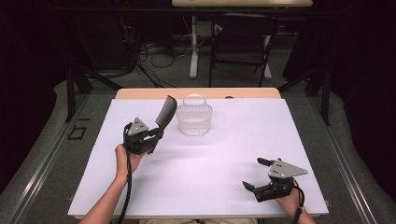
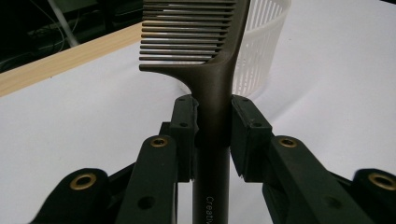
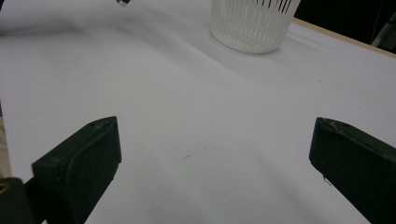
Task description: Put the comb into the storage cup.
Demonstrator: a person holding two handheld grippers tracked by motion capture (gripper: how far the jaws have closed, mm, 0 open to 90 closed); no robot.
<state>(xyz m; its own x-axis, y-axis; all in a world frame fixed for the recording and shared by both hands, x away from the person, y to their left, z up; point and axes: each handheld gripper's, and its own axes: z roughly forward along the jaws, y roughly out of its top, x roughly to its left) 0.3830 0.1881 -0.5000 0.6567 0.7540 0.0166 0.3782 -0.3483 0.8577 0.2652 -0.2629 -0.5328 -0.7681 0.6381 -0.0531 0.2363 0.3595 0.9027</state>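
Comb (image 1: pixel 166 112) gripped by handle in left gripper (image 1: pixel 156 134), held above desk (image 1: pixel 233 140) just beside basket (image 1: pixel 194 119). Right gripper (image 1: pixel 256 173) parked near desk edge, fingers wide, empty. Carry step in hand; next, comb to be lifted over basket rim and released.

A matt brown plastic comb (image 2: pixel 212 84), a slatted white plastic basket (image 1: pixel 194 119), a pale wood table edge (image 1: pixel 140 93).
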